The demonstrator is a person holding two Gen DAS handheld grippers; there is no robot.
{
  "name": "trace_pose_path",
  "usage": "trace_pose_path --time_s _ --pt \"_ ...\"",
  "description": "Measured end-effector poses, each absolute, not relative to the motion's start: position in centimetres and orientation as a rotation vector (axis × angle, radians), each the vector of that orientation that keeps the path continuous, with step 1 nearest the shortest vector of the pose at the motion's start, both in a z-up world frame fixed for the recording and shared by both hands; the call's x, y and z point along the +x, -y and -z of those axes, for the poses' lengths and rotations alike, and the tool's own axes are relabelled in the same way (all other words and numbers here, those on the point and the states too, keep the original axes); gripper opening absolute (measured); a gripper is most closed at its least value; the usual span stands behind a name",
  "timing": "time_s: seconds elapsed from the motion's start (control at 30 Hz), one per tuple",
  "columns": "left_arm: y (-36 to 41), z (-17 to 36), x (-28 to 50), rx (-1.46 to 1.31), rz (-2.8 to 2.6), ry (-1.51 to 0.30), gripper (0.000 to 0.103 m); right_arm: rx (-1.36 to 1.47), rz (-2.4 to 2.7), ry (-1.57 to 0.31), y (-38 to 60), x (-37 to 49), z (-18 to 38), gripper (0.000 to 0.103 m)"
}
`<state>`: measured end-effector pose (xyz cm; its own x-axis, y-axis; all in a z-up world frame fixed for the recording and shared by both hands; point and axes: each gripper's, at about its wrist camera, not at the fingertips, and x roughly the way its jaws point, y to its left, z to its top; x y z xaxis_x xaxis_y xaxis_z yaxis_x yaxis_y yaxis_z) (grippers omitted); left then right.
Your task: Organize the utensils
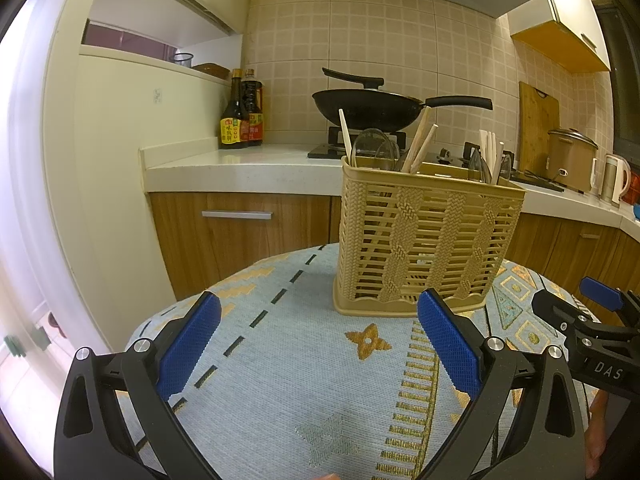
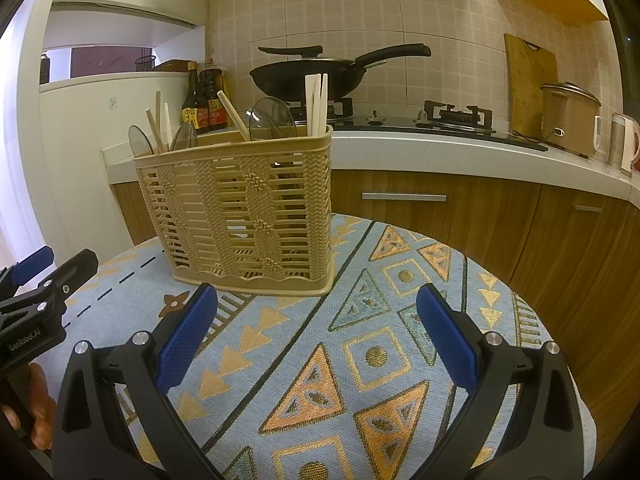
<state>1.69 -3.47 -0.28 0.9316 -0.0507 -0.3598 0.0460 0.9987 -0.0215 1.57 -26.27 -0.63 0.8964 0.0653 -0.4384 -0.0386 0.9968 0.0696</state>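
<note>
- Looking at a tan plastic basket (image 1: 428, 240) standing upright toward the far edge of a round table (image 1: 280, 380) with a patterned cloth, and everything that counts as a utensil is already poking out of its top
- chopsticks (image 1: 420, 142) lean at angles in one compartment, paler ones (image 2: 316, 104) stand straighter at the other end, and clear spoons (image 2: 272, 120) sit between them; can't tell exactly which slot each is in
- my guess is it all handles light. Chopsticks are stiff and thin, so pinch mid-shaft across the width or they'll roll out. The clear spoons look like slick plastic and may slip, so grab the neck, not the bowl
- the basket is slatted, hollow and probably tips easily if you tug a stick sideways; lifting straight up seems safer
- left gripper (image 1: 320, 344) is spread wide with nothing between the blue pads, hovering over the cloth just short of the basket
- right gripper (image 2: 316, 336) is the same, wide apart and empty, a bit off to the side
- near half of the tabletop is bare, so plenty of room to work. Table edge drops off close behind the basket toward the cabinets (image 2: 460, 216), so don't shove it back
</note>
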Motion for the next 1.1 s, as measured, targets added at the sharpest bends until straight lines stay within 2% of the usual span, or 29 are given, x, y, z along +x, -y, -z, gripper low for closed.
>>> trace_pose_path --time_s 0.8,1.1 --pt "3.18 -0.01 1.1 -0.018 0.029 -0.349 0.095 0.061 -0.053 -0.458 26.29 1.6 0.56 0.095" --pt "3.35 0.18 1.75 -0.019 0.063 -0.402 0.095 0.057 -0.054 -0.457 26.29 1.57 0.69 0.095"
